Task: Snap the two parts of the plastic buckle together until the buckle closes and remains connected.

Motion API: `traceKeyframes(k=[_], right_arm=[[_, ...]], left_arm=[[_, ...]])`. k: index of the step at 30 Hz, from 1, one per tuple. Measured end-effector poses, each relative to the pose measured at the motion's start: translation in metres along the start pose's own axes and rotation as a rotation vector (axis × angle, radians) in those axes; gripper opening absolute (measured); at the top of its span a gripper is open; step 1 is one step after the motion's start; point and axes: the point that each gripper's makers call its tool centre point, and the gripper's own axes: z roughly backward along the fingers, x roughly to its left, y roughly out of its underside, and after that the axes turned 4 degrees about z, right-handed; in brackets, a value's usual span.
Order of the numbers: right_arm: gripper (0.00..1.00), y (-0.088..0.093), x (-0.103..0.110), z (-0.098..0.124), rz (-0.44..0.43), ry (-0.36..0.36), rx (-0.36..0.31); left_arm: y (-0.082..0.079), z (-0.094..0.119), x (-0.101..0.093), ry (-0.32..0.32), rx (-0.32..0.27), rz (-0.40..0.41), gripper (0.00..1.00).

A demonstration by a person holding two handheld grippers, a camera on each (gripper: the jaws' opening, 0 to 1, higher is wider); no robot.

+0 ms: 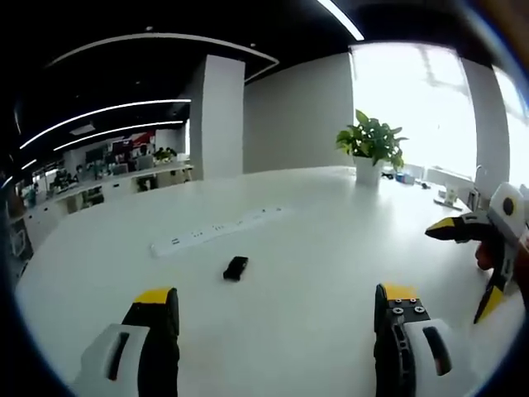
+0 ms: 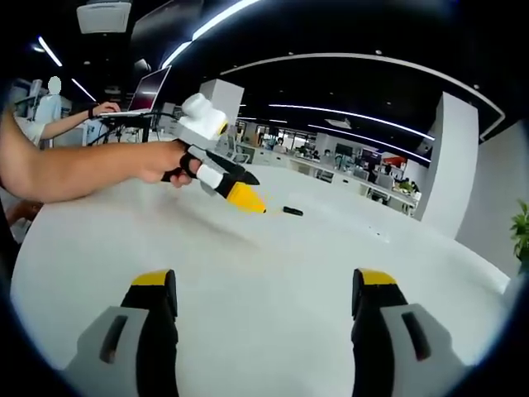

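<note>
In the left gripper view, your left gripper (image 1: 277,310) rises from the bottom of the frame with its fingers (image 1: 159,304) spread wide and nothing between them. The buckle (image 1: 235,268) lies on the white desk (image 1: 331,240) just below centre, ahead of the gap between your fingers and a little toward the left one. Its long axis runs from lower left to upper right in the frame. It reads as a single dark piece here; you cannot tell whether the two parts are apart or already joined. A power strip (image 1: 216,230) lies beyond it, well apart. Your right gripper (image 1: 483,265) enters at the right edge, its yellow tips parted and empty, farther from the buckle than your left.

In the right gripper view, your own fingers (image 2: 155,294) at the bottom are spread and empty too. The buckle (image 2: 293,212) sits near centre, far up the desk (image 2: 273,298), small and dark, lying roughly left to right in the frame. Your left gripper (image 2: 240,195) reaches in from the upper left, its yellow tip just left of the buckle. So your left hand is the nearer one; lead with it.
</note>
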Motion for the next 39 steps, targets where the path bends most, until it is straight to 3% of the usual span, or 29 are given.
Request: traceKeyframes(k=[4, 8, 14, 20, 39], right_arm=[[0.87, -0.002, 0.001, 0.000, 0.002, -0.002, -0.004], [0.87, -0.002, 0.000, 0.001, 0.004, 0.001, -0.007], [0.87, -0.001, 0.001, 0.002, 0.009, 0.004, -0.001], [0.90, -0.008, 0.003, 0.001, -0.001, -0.006, -0.034], [0.90, -0.004, 0.001, 0.002, 0.003, -0.005, -0.021]], left_arm=[[-0.003, 0.002, 0.000, -0.006, -0.006, -0.024, 1.00], [-0.008, 0.004, -0.004, 0.015, -0.026, 0.007, 1.00], [0.001, 0.011, -0.011, 0.022, -0.009, -0.011, 1.00], [-0.003, 0.016, -0.015, 0.031, -0.030, 0.006, 1.00], [0.002, 0.041, -0.024, 0.031, -0.052, -0.002, 1.00]])
